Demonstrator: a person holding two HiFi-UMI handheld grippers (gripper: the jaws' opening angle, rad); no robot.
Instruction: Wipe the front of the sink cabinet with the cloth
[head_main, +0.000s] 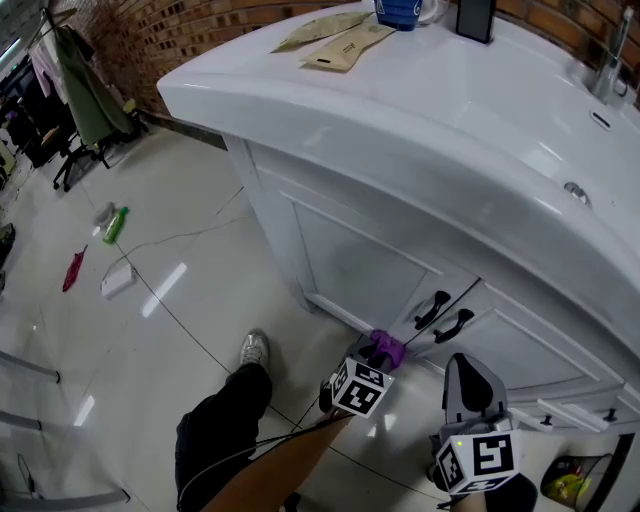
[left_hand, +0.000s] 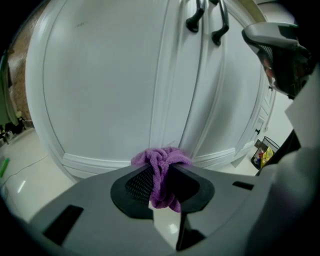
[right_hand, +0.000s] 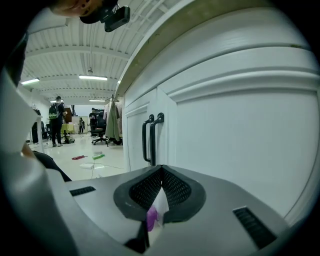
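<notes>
Low at the centre of the head view, the left gripper (head_main: 372, 358) has its jaws clamped on the purple cloth (head_main: 386, 348), at the foot of the white sink cabinet (head_main: 340, 250), below its black handles (head_main: 444, 316). Toward lower right, the right gripper (head_main: 468, 372) has its jaws closed together, empty.

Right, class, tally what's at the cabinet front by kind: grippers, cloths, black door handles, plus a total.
Grippers: 2, left gripper and right gripper
Cloths: 1, purple cloth
Door handles: 2, black door handles
Total: 5
</notes>
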